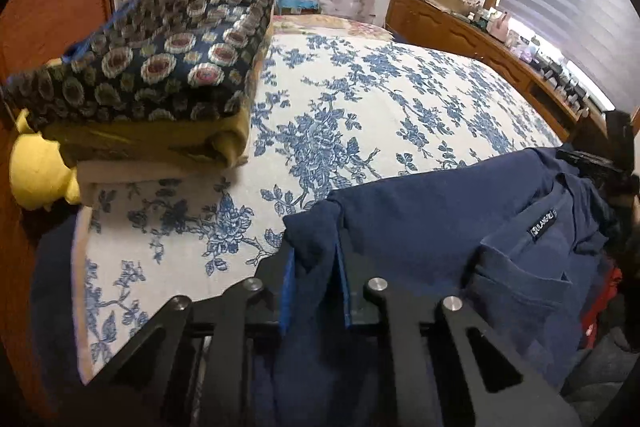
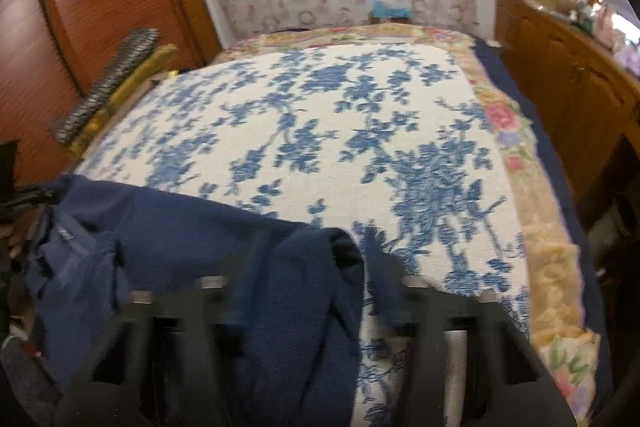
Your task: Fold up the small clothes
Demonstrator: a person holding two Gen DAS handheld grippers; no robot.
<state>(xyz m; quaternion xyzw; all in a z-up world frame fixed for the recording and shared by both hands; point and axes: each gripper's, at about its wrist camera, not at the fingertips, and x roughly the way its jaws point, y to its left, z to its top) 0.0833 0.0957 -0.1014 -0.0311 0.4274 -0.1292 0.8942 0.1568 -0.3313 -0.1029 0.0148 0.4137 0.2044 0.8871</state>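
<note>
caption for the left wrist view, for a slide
Left gripper pinching a navy shirt over a blue-floral bedspread, folded stack behind.

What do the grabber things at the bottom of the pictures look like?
Both are black. The left gripper has flat angular arms with triangle-shaped cut-outs, round silver bolt heads, and bright blue pads on the insides of its fingers. The right gripper looks built the same, with silver bolts, but it is blurry.

The left hand-held gripper [image 1: 316,259] pinches a bunched fold of the navy blue cotton garment [image 1: 420,211] on the blue-and-white floral bedspread [image 1: 360,95]. A stack of folded patterned blankets [image 1: 160,75] sits at the bed's left, beside a yellow plush toy [image 1: 36,167].
</note>
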